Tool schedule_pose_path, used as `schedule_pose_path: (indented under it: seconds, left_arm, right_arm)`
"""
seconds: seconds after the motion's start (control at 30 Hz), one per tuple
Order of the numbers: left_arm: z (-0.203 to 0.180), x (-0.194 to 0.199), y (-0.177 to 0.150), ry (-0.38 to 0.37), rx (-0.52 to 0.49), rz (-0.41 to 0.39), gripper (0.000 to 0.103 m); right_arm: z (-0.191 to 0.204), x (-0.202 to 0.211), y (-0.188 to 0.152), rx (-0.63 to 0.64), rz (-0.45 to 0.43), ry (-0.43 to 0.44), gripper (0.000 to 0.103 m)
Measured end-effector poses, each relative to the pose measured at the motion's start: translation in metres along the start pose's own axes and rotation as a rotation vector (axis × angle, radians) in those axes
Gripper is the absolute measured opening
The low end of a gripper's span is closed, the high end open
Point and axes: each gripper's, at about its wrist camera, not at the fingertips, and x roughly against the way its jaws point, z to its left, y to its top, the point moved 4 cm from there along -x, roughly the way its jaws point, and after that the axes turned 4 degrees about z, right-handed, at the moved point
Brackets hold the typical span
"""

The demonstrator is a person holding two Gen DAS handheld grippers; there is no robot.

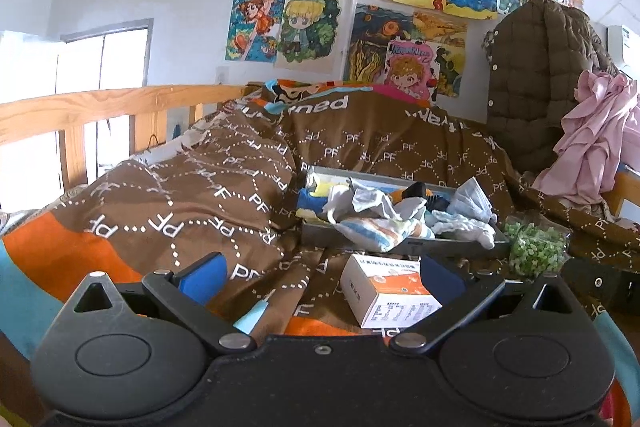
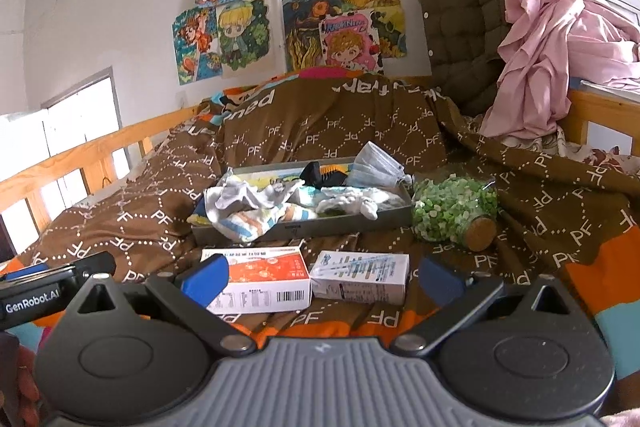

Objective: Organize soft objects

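A grey tray [image 1: 440,249] [image 2: 340,225] lies on the brown quilt, heaped with soft things: a striped cloth [image 1: 380,231] [image 2: 248,223], white fluffy socks [image 1: 464,225] [image 2: 348,205] and blue face masks [image 1: 472,203] [image 2: 376,167]. My left gripper [image 1: 322,277] is open just short of the tray. An orange-and-white box [image 1: 388,291] [image 2: 260,283] lies between its fingers, near the right pad, ungripped. My right gripper [image 2: 323,282] is open too, low over that box and a blue-and-white box [image 2: 360,277].
A corked glass jar of green bits [image 1: 536,247] [image 2: 456,215] lies on its side right of the tray. A wooden bed rail [image 1: 100,107] runs along the left. A brown quilted jacket [image 2: 468,15] and a pink garment [image 2: 540,59] hang at the right. The left gripper's body [image 2: 36,297] shows at the left edge.
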Motion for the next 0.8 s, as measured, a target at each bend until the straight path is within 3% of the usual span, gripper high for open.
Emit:
schedule_pose_path:
  seconds: [0.37, 0.8]
  left_arm:
    - [0.002, -0.013, -0.004, 0.014, 0.007, 0.056, 0.102]
    - [0.000, -0.017, -0.005, 0.018, -0.007, 0.058, 0.102]
  right_arm:
    - [0.001, -0.012, -0.004, 0.002, 0.058, -0.002, 0.103]
    - [-0.003, -0.022, -0.006, -0.011, 0.094, -0.010, 0.103]
